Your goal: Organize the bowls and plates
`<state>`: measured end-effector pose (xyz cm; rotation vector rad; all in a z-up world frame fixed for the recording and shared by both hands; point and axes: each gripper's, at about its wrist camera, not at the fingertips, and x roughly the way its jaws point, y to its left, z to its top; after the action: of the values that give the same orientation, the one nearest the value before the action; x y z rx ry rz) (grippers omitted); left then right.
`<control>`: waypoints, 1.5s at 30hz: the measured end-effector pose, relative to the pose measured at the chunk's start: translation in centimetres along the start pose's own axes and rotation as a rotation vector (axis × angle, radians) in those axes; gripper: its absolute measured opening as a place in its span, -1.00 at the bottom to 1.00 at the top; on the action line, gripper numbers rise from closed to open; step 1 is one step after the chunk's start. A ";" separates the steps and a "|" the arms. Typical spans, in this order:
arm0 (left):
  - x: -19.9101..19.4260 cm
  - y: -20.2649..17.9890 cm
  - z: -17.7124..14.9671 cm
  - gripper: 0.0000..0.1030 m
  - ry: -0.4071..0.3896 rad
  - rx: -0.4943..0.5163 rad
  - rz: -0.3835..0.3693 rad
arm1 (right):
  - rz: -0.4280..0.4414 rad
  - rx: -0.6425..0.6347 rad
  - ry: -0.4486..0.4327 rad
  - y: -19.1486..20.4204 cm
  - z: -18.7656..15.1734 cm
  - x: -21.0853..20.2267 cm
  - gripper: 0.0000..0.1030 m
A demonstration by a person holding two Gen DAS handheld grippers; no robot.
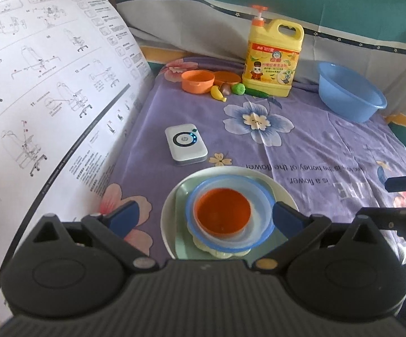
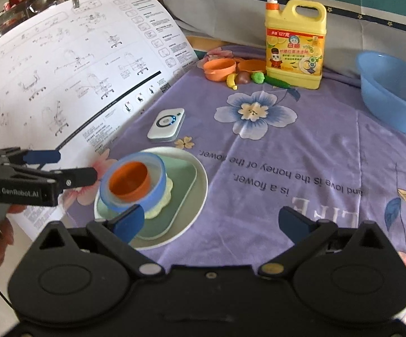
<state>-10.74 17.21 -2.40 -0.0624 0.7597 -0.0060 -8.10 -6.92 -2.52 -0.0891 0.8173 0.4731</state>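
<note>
A stack stands on the purple flowered cloth: a round white plate [image 1: 284, 193] [image 2: 197, 196], a pale green tray [image 2: 180, 196], a cream flower-shaped dish [image 2: 162, 206], a blue-rimmed clear bowl [image 1: 259, 196] [image 2: 158, 177] and an orange bowl [image 1: 222, 213] [image 2: 130, 181] on top. My left gripper [image 1: 203, 217] [image 2: 73, 167] is open and empty, its fingers either side of the stack. My right gripper [image 2: 214, 221] is open and empty, just right of the stack.
A white HP device [image 1: 186, 143] [image 2: 166, 125] lies behind the stack. Farther back are orange bowls [image 1: 197, 81], toy fruit [image 1: 218, 93], a yellow detergent jug [image 1: 273, 56] and a blue basin [image 1: 348, 92]. A large instruction sheet [image 1: 48, 84] lies along the left.
</note>
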 end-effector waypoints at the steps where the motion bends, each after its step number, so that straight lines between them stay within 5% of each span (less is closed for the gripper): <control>1: -0.1 -0.1 -0.2 1.00 -0.001 0.003 -0.002 | -0.005 -0.003 0.002 0.1 -0.3 -0.1 1.00; 45: 2.3 0.5 -4.2 1.00 0.076 0.004 -0.011 | -0.032 -0.075 0.072 1.4 -2.1 2.3 1.00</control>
<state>-11.97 17.40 -7.04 -0.0627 0.8357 -0.0205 -8.84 -5.33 -5.51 -0.1896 0.8675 0.4726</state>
